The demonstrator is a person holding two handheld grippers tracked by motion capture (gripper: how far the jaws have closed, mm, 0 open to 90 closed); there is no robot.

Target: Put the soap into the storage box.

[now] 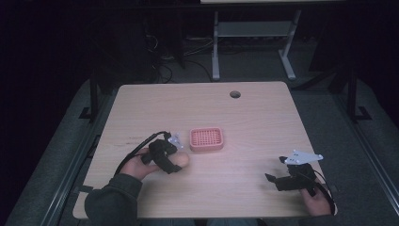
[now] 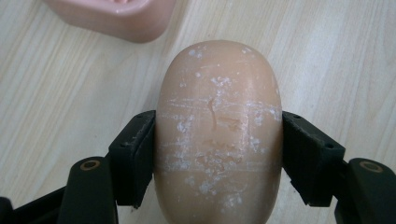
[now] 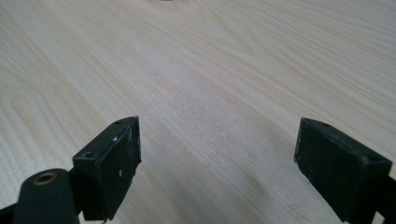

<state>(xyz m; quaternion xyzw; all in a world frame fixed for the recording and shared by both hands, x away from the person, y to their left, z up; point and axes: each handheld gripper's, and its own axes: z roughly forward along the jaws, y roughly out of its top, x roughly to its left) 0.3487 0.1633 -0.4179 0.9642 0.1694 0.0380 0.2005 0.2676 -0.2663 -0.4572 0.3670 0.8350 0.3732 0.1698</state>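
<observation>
A tan oval bar of soap, scuffed with white marks, sits between the jaws of my left gripper, which is shut on its two long sides. From above, the soap and left gripper are at the table's front left, just short of a pink soap dish with a perforated floor. The dish's corner shows beyond the soap in the left gripper view. My right gripper is at the front right, open, with bare wood between its jaws.
The light wooden table has a round cable hole near its far edge. Beyond it stand the legs of another desk with cables on the dark floor.
</observation>
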